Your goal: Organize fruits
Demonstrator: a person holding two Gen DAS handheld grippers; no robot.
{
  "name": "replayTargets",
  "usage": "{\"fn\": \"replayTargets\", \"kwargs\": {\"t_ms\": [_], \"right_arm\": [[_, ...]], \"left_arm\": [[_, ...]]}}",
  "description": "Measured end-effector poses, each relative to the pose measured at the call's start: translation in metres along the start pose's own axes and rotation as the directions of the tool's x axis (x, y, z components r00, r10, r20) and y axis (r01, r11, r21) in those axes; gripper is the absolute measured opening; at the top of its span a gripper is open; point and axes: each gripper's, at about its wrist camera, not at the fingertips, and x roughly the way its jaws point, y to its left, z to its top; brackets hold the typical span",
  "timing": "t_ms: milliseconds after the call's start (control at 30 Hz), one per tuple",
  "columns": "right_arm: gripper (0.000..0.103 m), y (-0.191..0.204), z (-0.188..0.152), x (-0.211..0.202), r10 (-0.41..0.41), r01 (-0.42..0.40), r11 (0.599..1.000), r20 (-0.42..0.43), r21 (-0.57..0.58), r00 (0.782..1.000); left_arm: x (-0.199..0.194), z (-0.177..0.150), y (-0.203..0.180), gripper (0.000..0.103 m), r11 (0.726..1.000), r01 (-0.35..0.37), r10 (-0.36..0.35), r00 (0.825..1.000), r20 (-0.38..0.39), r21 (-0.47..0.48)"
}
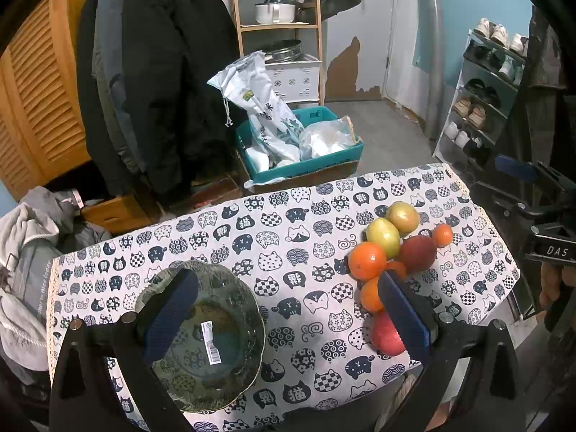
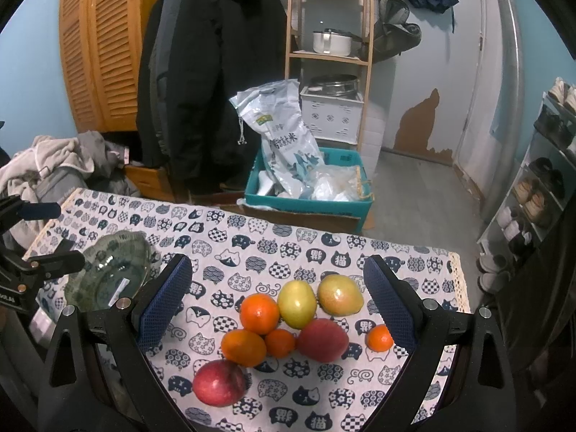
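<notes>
Fruits (image 2: 288,324) clustered near table's right edge; glass bowl (image 1: 201,338) near left edge holds only barcode sticker (image 1: 210,342); left gripper (image 1: 288,320) and right gripper (image 2: 277,306) both spread, gripping nothing.

Blue walls (image 2: 32,54), louvred wooden wardrobe (image 2: 97,46), grey floor (image 2: 414,187).
</notes>
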Motion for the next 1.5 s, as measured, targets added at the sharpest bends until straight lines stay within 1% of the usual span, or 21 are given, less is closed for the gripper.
{"fn": "replayTargets", "kwargs": {"t_ms": [667, 733, 1133, 1300, 1500], "right_arm": [[0.094, -0.007, 0.007, -0.001, 0.014, -0.014, 1.0, -0.003, 0.011, 1.0], [0.094, -0.007, 0.008, -0.003, 0.006, -0.006, 1.0, -0.003, 0.009, 1.0], [0.094, -0.016, 0.005, -0.006, -0.01, 0.01, 1.0, -0.012, 0.026, 1.0], [0.094, -0.024, 0.0, -0.002, -0.029, 0.03, 0.999, -0.031, 0.035, 0.999], [0.094, -0.037, -0.012, 0.007, -0.052, 0.056, 0.997, -0.079, 0.051, 0.996]], "left_arm": [[-0.002, -0.003, -0.004, 0.101, 1.0, -0.012, 0.012, 1.0, 0.01, -0.002], [-0.002, -0.007, -0.006, 0.101, 1.0, -0.012, 0.012, 1.0, 0.011, 0.002], [0.01, -0.004, -0.014, 0.101, 1.0, 0.012, -0.012, 1.0, -0.021, 0.018], [0.027, -0.01, -0.028, 0.101, 0.999, 0.038, -0.035, 0.997, -0.071, 0.036], [0.053, -0.025, -0.048, 0.101, 0.995, 0.089, -0.082, 0.982, -0.167, 0.035]]}}
